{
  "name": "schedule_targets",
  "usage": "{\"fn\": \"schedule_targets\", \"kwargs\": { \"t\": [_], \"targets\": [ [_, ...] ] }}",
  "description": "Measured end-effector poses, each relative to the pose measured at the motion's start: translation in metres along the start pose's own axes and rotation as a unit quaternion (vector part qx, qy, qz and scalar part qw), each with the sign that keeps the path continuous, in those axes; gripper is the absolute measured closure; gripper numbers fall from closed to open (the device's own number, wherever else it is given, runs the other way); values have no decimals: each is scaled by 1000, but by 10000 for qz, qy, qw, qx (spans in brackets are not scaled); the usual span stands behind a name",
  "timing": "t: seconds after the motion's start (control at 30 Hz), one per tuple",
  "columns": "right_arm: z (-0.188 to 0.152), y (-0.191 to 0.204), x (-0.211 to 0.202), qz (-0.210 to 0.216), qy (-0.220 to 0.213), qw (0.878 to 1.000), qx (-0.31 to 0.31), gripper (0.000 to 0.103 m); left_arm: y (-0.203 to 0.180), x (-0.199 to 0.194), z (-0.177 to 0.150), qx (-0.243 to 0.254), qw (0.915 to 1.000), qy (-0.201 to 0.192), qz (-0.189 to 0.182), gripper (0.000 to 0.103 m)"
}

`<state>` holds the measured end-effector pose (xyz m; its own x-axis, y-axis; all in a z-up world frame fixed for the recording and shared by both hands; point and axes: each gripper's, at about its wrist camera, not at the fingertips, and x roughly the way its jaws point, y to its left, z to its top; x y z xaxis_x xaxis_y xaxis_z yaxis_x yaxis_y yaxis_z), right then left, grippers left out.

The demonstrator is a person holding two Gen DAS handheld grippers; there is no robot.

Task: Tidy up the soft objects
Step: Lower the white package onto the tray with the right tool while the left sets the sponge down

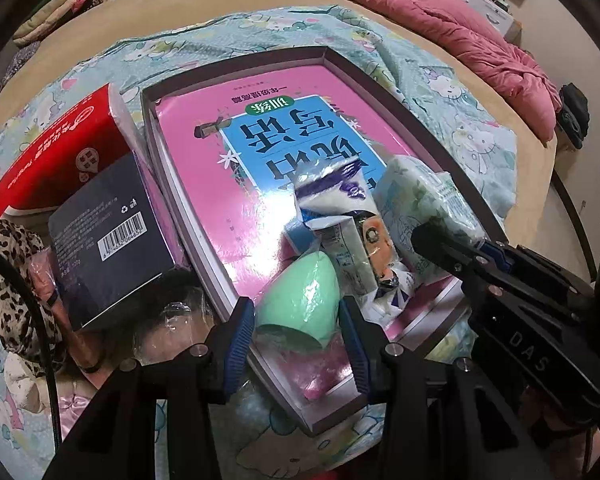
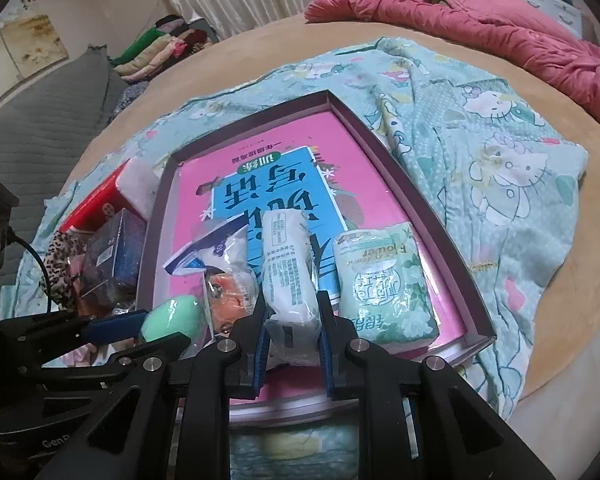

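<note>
two tongs (image 1: 296, 344) (image 2: 292, 344), perhaps four packets (image 2: 384, 284)

Both grippers are angled steeply down and sitting close together, side by side. The left gripper (image 1: 300, 332) has its blue pads (image 1: 238, 340) squeezed against the two sides of a green egg-shaped sponge (image 1: 300, 300), jaws only partly apart, so it's got a proper grip. The right gripper (image 2: 294, 344) is narrower, its pads (image 2: 326, 344) pinching the near end of a white wrapped pack (image 2: 288, 276). From the left wrist view you can see the right one's black fingers (image 1: 452, 256) poking in just beside it.
</note>
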<state>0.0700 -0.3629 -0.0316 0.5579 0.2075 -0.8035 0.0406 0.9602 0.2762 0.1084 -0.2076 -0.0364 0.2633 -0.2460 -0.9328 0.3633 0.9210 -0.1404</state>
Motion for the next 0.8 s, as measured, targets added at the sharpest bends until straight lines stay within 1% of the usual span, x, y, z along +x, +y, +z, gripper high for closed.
{"fn": "schedule_targets", "kwargs": {
  "t": [0.07, 0.3, 0.37, 0.4, 0.53, 0.8],
  "targets": [
    [0, -1, 0, -1, -5, 10000, 36, 80, -1, 0, 0, 20, 10000, -6, -30, 59],
    [1, -6, -4, -3, -88, 9999, 136, 79, -4, 1, 1, 46, 10000, 0, -62, 58],
    [1, -7, -5, -3, -100, 9998, 149, 78, -4, 2, 1, 35, 10000, 8, -71, 58],
    [1, -7, -6, -18, -102, 9998, 154, 75, -3, 2, 0, 27, 10000, 11, -68, 58],
    [1, -8, -10, -54, -166, 9997, 174, 72, -4, 1, 0, 44, 10000, 8, -42, 58],
    [1, -10, -14, -138, -214, 9994, 221, 71, -4, 1, -1, 13, 10000, 12, 13, 58]
  ]
}}
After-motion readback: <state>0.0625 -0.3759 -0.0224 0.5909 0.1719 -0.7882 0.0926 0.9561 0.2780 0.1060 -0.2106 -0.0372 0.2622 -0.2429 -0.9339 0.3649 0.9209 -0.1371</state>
